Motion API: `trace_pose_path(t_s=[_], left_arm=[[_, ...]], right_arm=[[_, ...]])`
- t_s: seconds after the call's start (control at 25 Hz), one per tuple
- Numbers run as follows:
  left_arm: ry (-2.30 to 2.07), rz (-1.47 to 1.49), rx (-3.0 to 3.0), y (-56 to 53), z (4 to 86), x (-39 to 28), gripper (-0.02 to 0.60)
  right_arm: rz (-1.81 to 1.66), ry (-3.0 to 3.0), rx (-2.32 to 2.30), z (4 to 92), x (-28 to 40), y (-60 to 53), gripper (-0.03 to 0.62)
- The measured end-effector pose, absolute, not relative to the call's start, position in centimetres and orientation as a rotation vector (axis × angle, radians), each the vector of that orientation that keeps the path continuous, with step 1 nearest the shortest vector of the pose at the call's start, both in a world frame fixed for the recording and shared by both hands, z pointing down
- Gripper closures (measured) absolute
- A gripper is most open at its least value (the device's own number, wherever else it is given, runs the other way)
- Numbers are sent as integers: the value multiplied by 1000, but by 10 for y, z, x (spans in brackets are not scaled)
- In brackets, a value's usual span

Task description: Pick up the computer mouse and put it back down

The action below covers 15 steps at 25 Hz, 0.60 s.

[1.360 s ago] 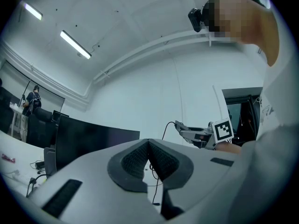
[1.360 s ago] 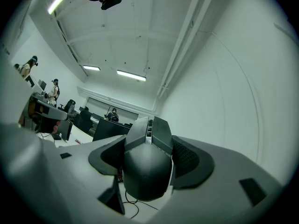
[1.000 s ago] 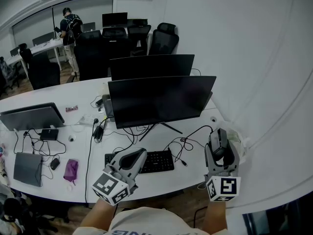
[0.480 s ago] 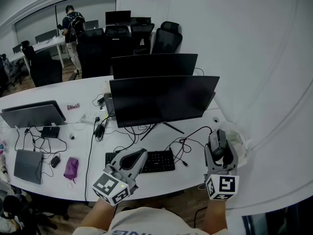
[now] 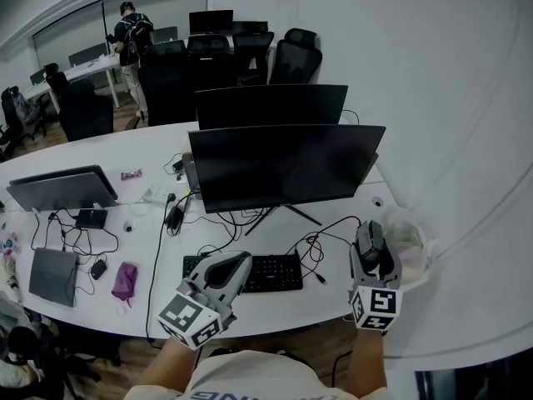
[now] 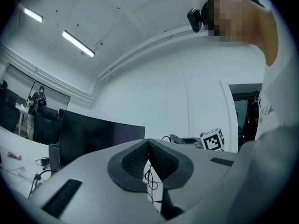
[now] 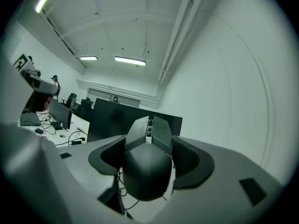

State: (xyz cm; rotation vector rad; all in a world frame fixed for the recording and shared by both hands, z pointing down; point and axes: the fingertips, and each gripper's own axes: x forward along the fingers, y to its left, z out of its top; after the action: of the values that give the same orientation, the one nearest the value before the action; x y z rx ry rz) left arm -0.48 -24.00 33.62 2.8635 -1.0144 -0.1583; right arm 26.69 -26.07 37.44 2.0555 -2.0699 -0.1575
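Observation:
A dark grey computer mouse [image 7: 147, 160] fills the space between the jaws of my right gripper [image 7: 148, 164], which is shut on it and holds it lifted off the desk. In the head view the mouse [image 5: 369, 244] shows at the right end of the white desk [image 5: 100, 157], inside the right gripper [image 5: 371, 252]. My left gripper [image 5: 225, 272] hovers over the black keyboard [image 5: 275, 272] with its jaws closed together and nothing between them; its pads [image 6: 135, 160] meet in the left gripper view.
Two dark monitors [image 5: 283, 165] stand behind the keyboard with tangled cables [image 5: 312, 244] below them. A laptop [image 5: 58, 188], a tablet [image 5: 52, 275] and a purple pouch [image 5: 125, 280] lie to the left. Office chairs [image 5: 293, 57] and a standing person [image 5: 133, 36] are beyond.
The head view has shifted slightly, so the desk and monitors sit a little further right and up. The right gripper holds the mouse throughout. The left gripper stays put.

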Motion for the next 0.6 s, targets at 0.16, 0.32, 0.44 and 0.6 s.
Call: trace_pose_path(t_s=[0.16,0.32,0.44,0.6], left_arm=[[-1032,-127,2855,-242,339,-1,577],[-1048,-94,2849,-245,342,5,577],[-1062,-71,2839,-246,344,9,577],[-1068,-32,2830,-245,350,17,577]], right_arm=[[-65,-2033,2053,410,284,-274,290],[31,-2012,2061,443,301,-283,290],[101,-1990,2060,470,313,-288,290],[185,-1941,2051,510,331,-291,290]])
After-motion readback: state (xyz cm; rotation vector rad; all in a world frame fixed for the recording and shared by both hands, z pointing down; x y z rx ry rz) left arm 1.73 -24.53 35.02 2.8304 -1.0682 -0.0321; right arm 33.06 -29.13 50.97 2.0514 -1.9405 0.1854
